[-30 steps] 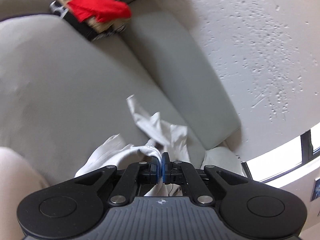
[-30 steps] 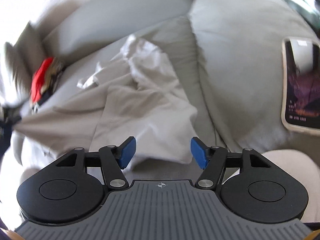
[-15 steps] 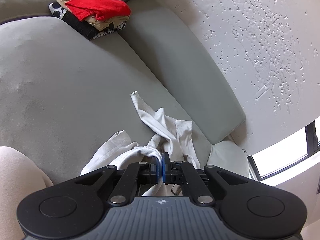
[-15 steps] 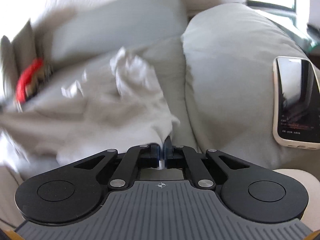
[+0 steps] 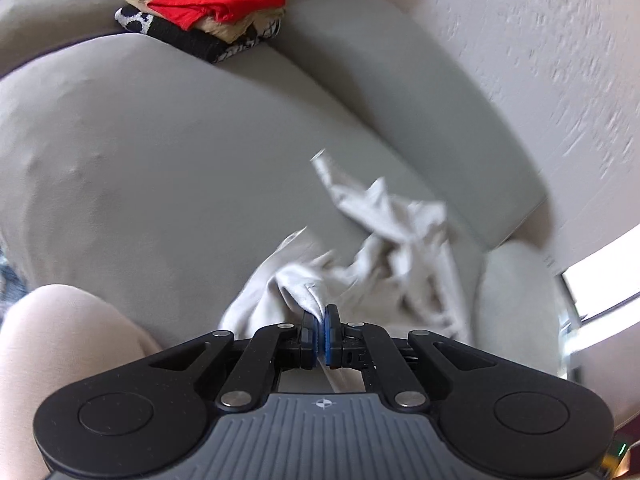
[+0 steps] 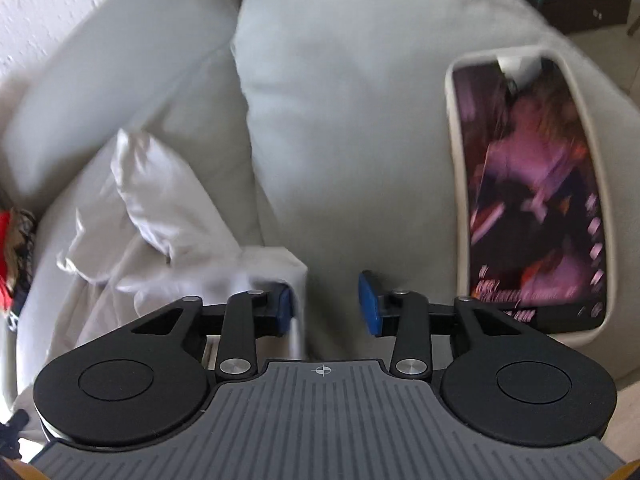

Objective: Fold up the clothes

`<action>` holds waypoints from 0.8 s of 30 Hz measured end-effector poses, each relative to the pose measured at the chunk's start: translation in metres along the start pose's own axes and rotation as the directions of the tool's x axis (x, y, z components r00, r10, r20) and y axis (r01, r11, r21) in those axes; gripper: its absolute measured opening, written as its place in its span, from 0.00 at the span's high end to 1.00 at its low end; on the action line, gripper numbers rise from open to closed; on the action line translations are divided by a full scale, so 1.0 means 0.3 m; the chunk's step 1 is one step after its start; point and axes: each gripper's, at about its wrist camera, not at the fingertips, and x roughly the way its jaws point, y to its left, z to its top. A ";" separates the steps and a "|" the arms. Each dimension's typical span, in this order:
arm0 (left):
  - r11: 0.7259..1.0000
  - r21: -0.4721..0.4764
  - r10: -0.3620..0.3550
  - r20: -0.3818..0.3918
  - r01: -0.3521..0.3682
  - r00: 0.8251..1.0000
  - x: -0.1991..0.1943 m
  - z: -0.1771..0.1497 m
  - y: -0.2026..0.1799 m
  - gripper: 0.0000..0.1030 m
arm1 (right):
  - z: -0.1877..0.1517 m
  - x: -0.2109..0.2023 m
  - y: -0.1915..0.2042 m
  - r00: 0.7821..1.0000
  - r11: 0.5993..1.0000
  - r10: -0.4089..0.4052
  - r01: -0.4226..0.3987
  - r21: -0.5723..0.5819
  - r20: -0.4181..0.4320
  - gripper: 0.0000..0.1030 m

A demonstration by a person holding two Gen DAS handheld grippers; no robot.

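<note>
White garment (image 5: pixel 360 264) pinched in left claw (image 5: pixel 321 334); right claw (image 6: pixel 327 304) spread, empty.

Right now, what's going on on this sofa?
A person is working a crumpled white garment on a grey sofa with two handheld grippers. The left gripper is shut on a fold of the cloth. The right gripper is open, with the garment's edge just by its left finger. A stack of clothes with a red piece on top sits further along the seat, and a phone with its screen lit lies on the sofa arm. Nothing looks folded yet.
</note>
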 end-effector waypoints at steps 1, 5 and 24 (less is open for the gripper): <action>1.000 0.002 0.010 -0.008 -0.010 1.000 0.008 -0.007 0.007 0.99 | -0.012 -0.005 -0.002 1.000 1.000 0.024 -0.024 0.013 0.008 0.61; 0.999 0.013 0.045 -0.022 -0.045 0.999 0.029 -0.025 0.032 0.99 | -0.072 -0.021 -0.034 0.996 0.991 0.090 -0.088 0.096 -0.015 0.59; 0.999 -0.030 0.024 -0.025 -0.024 0.999 0.047 -0.020 0.065 0.98 | -0.191 -0.057 -0.116 0.960 0.919 0.261 -0.280 0.277 0.106 0.98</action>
